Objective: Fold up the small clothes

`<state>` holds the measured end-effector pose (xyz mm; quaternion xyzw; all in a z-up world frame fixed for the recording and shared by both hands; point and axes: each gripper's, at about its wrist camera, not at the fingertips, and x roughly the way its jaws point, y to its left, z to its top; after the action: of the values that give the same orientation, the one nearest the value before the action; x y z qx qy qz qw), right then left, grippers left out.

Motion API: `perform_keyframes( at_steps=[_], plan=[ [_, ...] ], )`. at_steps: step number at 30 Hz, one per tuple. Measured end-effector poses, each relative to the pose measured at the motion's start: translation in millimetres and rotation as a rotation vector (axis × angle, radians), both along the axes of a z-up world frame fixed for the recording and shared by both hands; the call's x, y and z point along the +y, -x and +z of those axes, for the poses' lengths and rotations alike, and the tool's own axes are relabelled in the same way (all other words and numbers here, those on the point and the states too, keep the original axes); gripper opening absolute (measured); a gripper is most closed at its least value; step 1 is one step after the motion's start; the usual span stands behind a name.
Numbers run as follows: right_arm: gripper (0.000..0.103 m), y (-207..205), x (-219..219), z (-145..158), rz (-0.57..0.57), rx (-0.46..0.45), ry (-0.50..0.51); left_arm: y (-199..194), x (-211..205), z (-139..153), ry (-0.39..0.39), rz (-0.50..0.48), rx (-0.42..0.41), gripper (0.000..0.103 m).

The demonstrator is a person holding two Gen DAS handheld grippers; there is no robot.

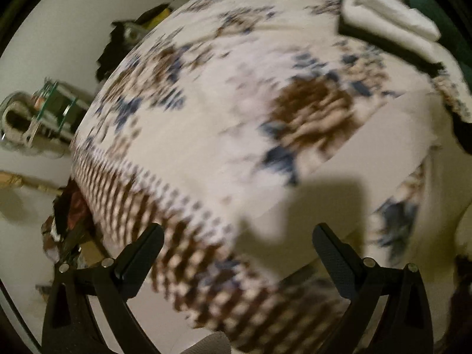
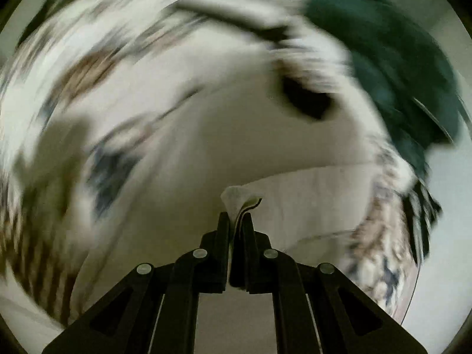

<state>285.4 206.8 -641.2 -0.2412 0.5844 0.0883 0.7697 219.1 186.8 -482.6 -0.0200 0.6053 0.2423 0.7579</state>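
A white garment (image 1: 312,177) lies on a white bed cover (image 1: 183,94) printed with brown and blue flowers. My left gripper (image 1: 237,230) is open and empty, hovering above the cover's patterned border and the garment's near corner. My right gripper (image 2: 237,215) is shut on a corner of the white garment (image 2: 236,197), with a dark-edged fold pinched between the fingers. The rest of that garment (image 2: 236,135) spreads out ahead, blurred by motion.
A folded white cloth with a dark band (image 1: 392,14) lies at the far right of the cover. A dark green cloth (image 2: 389,67) sits at the upper right in the right wrist view. Dark items (image 1: 124,38) and clutter (image 1: 67,224) lie beside the bed.
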Motion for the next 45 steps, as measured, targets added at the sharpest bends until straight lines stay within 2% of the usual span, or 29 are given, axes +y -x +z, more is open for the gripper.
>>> perform_keyframes(
  at_steps=[3, 6, 8, 10, 11, 12, 13, 14, 15, 18, 21, 23, 24, 25, 26, 28, 29, 32, 34, 36, 38, 41, 45],
  plan=[
    [0.008, 37.9, 26.1, -37.2, 0.088, 0.081, 0.054, 21.4, 25.3, -17.3, 0.027, 0.058, 0.043, 0.103],
    [0.008, 63.0, 37.2, -52.4, 0.125, 0.125, 0.097, 35.9, 40.5, -36.7, 0.050, 0.106, 0.071, 0.103],
    [0.012, 69.9, 35.2, -59.7, 0.111, 0.159, 0.107, 42.2, 48.9, -44.7, 0.070, 0.134, 0.078, 0.103],
    [0.021, 62.7, 31.0, -65.1, 0.056, 0.237, 0.073, 48.7, 57.8, -49.3, 0.101, 0.169, 0.072, 0.103],
    [0.032, 59.0, 23.7, -62.3, 0.018, 0.267, 0.032, 52.4, 64.4, -54.9, 0.140, 0.202, 0.067, 0.103],
    [0.052, 54.6, 11.2, -56.4, -0.047, 0.296, -0.030, 56.0, 67.8, -57.4, 0.169, 0.227, 0.061, 0.103],
    [0.062, 51.6, 2.5, -51.9, -0.087, 0.307, -0.064, 59.9, 74.3, -62.8, 0.224, 0.266, 0.049, 0.103],
    [0.066, 49.7, -8.8, -45.8, -0.146, 0.313, -0.107, 65.3, 82.7, -72.3, 0.292, 0.325, 0.040, 0.103],
    [0.066, 48.1, -26.1, -39.9, -0.228, 0.310, -0.144, 67.5, 86.9, -78.6, 0.330, 0.356, 0.040, 0.103],
    [0.066, 47.1, -68.6, -34.6, -0.406, 0.302, -0.186, 66.6, 96.5, -111.5, 0.520, 0.444, 0.052, 0.103],
    [0.066, 52.3, -101.6, -36.5, -0.533, 0.296, -0.202, 50.0, 92.2, -124.3, 0.571, 0.434, 0.013, 0.102],
    [0.066, 57.3, -121.6, -39.2, -0.604, 0.299, -0.211, 32.2, 83.3, -129.5, 0.530, 0.390, -0.003, 0.101],
    [0.066, 61.2, -130.3, -40.1, -0.638, 0.300, -0.214, 23.4, 78.4, -132.9, 0.502, 0.365, -0.011, 0.093],
    [0.066, 64.1, -138.0, -40.4, -0.661, 0.300, -0.216, 18.7, 75.1, -134.4, 0.468, 0.354, -0.004, 0.069],
    [0.066, 68.3, -144.3, -40.0, -0.679, 0.297, -0.220, 14.5, 71.5, -134.6, 0.419, 0.343, 0.002, 0.056],
    [0.066, 78.2, -155.9, -37.6, -0.694, 0.282, -0.222, 12.7, 65.6, -124.0, 0.352, 0.327, -0.033, 0.010],
    [0.066, 76.6, -160.5, -38.7, -0.691, 0.278, -0.215, 13.4, 61.6, -114.6, 0.314, 0.312, -0.049, 0.008],
    [0.066, 85.3, -160.0, -39.9, -0.604, 0.311, -0.223, 22.9, 55.1, -93.0, 0.283, 0.298, -0.106, 0.005],
    [0.067, 95.3, -144.7, -40.0, -0.414, 0.370, -0.276, 30.0, 52.1, -81.2, 0.271, 0.286, -0.128, 0.000],
    [0.066, 114.8, -119.2, -34.6, -0.209, 0.452, -0.341, 39.5, 47.6, -68.0, 0.261, 0.277, -0.145, 0.000],
    [0.067, 133.8, -115.5, -25.1, -0.141, 0.454, -0.378, 46.0, 40.1, -55.3, 0.244, 0.251, -0.163, 0.000],
    [0.067, 139.0, -133.8, -15.8, -0.199, 0.425, -0.403, 48.2, 22.6, -29.4, 0.229, 0.208, -0.204, 0.000],
    [0.067, 123.9, -198.9, -11.0, -0.382, 0.394, -0.417, 41.9, -18.2, 9.6, 0.209, 0.100, -0.278, 0.000]
  ],
)
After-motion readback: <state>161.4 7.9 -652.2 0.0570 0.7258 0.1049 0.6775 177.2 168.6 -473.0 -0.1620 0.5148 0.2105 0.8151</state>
